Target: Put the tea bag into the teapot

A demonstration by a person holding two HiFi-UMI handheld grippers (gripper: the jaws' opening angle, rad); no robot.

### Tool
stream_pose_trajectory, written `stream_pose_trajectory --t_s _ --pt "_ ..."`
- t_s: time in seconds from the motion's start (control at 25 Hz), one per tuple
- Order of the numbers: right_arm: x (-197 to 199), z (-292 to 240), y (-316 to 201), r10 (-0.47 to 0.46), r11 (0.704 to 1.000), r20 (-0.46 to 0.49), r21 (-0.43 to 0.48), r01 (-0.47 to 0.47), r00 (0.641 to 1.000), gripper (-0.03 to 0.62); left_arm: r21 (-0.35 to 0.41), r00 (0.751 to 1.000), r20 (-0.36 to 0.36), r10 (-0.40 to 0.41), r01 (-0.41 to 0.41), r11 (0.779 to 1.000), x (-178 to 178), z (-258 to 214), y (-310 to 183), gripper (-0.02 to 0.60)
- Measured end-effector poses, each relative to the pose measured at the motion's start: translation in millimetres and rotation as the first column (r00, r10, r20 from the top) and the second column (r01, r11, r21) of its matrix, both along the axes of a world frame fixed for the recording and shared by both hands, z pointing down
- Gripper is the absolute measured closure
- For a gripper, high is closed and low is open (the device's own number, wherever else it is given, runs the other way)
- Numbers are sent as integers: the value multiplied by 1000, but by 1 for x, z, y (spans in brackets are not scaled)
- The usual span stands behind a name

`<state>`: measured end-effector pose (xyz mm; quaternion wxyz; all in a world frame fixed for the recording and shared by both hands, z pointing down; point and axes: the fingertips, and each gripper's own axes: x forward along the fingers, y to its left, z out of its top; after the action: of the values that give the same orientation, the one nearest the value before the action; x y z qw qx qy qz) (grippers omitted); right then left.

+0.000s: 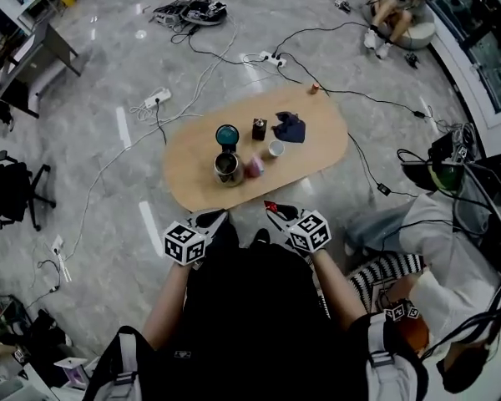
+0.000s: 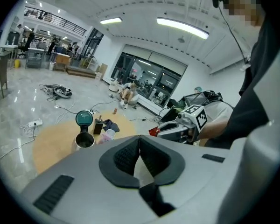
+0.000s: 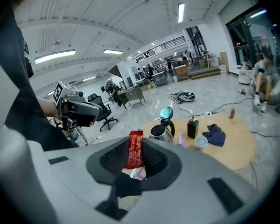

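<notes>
A steel teapot (image 1: 227, 168) stands on the oval wooden table (image 1: 317, 153) with its teal lid (image 1: 227, 134) tipped up; it also shows as the teapot (image 3: 161, 132) and the teapot (image 2: 84, 140). Both grippers hover short of the table's near edge. My right gripper (image 3: 135, 146) is shut on a red tea bag packet (image 3: 134, 154), which stands upright between the pads; the packet's red tip (image 1: 270, 205) shows at that gripper (image 1: 275, 211). My left gripper (image 2: 139, 141) is shut and holds nothing; it sits at the left (image 1: 215, 217).
Beside the teapot are a pink item (image 1: 254, 167), a white cup (image 1: 275, 148), a dark bottle (image 1: 259, 129) and a blue cloth (image 1: 289, 127). Cables and a power strip (image 1: 157, 99) run over the floor. An office chair (image 1: 17, 192) is left; a seated person (image 1: 438, 224) is right.
</notes>
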<state>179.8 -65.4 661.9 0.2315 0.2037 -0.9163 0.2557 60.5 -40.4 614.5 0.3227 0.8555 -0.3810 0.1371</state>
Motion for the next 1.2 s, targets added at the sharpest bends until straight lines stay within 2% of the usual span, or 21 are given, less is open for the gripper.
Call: stream_pose_trajectory --t_s 0.16,0.32,0.48,0.72,0.92,1.2 --pt "-6 -3 -9 67 998 -26 -7 -67 997 514 3 996 -39 79 -79 997 -3 1 -22 571" --pt "-36 -11 -17 92 996 -54 7 -92 994 514 0 984 -39 172 -172 985 -20 6 -35 571" --pt "-72 -17 -23 118 993 -54 9 -118 991 514 -10 981 -72 181 -183 983 -52 11 -49 571" --pt "-115 -9 -27 104 995 -118 25 -101 988 514 3 969 -87 232 -233 972 -88 19 -74 571" --pt "-120 -9 -34 147 989 -133 37 -143 980 514 8 961 -92 262 -262 965 -104 18 -89 570" --pt "-120 11 -41 134 990 -147 -26 -140 980 514 -4 967 -95 236 -237 971 -113 27 -102 571"
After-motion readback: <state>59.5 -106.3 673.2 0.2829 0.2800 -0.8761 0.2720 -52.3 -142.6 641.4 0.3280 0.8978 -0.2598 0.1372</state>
